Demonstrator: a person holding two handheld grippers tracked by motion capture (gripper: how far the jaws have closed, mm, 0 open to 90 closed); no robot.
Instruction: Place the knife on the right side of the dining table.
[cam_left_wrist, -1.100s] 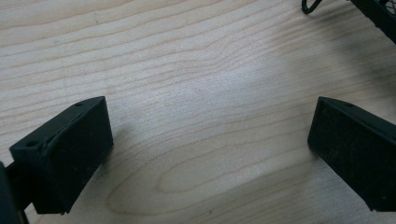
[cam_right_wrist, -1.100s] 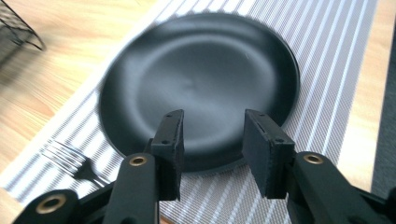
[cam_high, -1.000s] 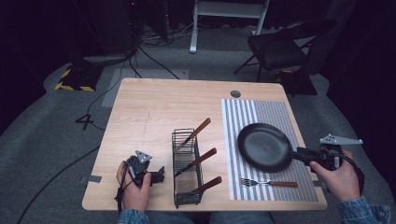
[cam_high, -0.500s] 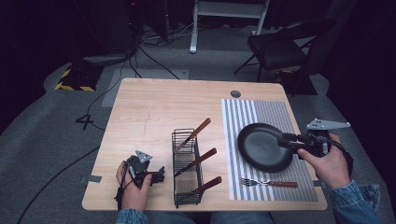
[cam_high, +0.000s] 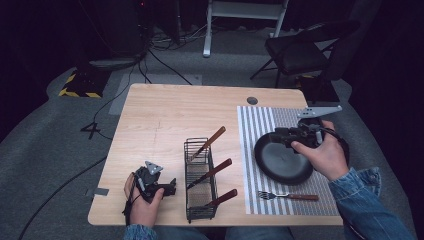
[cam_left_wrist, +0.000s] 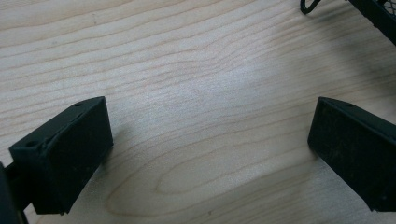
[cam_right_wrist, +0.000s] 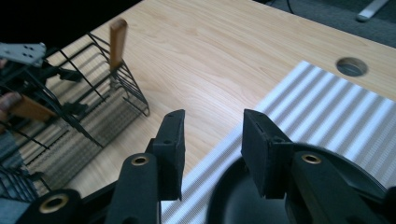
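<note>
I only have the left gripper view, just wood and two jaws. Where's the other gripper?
Observer: The right gripper hangs over the far rim of a black pan on the striped mat.
Operator: Is it holding the pan?
Observer: No. Its jaws stand apart with nothing between them.
Operator: Anything else on that mat?
Observer: A fork lies near the mat's front edge.

Both grippers were black, the left gripper (cam_high: 172, 189) and the right gripper (cam_high: 276, 136) each topped by a grey three-cornered plate. Brass-coloured screws dotted the right one's jaw arms. A blue denim sleeve (cam_high: 367, 207) covered the right forearm.
</note>
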